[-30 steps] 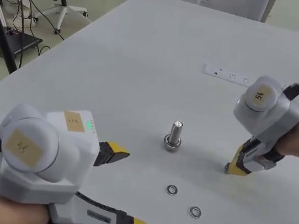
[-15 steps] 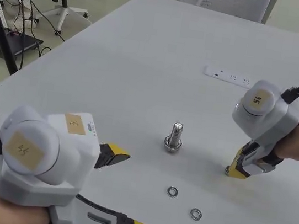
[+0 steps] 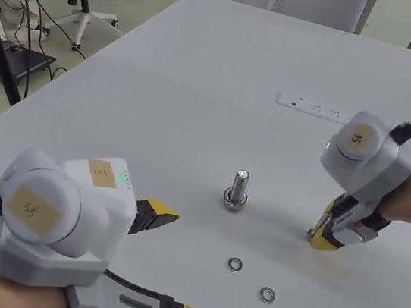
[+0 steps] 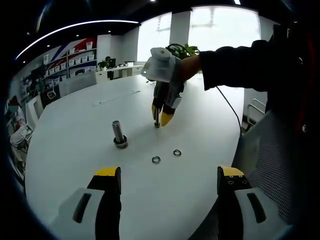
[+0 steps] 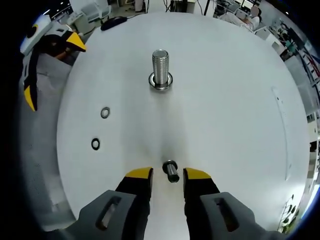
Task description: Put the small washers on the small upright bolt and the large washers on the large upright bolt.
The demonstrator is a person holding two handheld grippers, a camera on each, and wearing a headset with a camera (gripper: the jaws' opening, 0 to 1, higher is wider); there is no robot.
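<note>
Right gripper view shows the right tool [image 5: 168,175] loose around the small grey metal bolt [image 5: 171,171], likely to steady it upright on the white bench [image 5: 230,100], with two silver washers [image 5: 105,112] waiting nearby.

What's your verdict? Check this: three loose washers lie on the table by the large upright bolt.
Wrong. Two loose washers, not three, lie on the table by the large upright bolt. The head view shows it.
</note>
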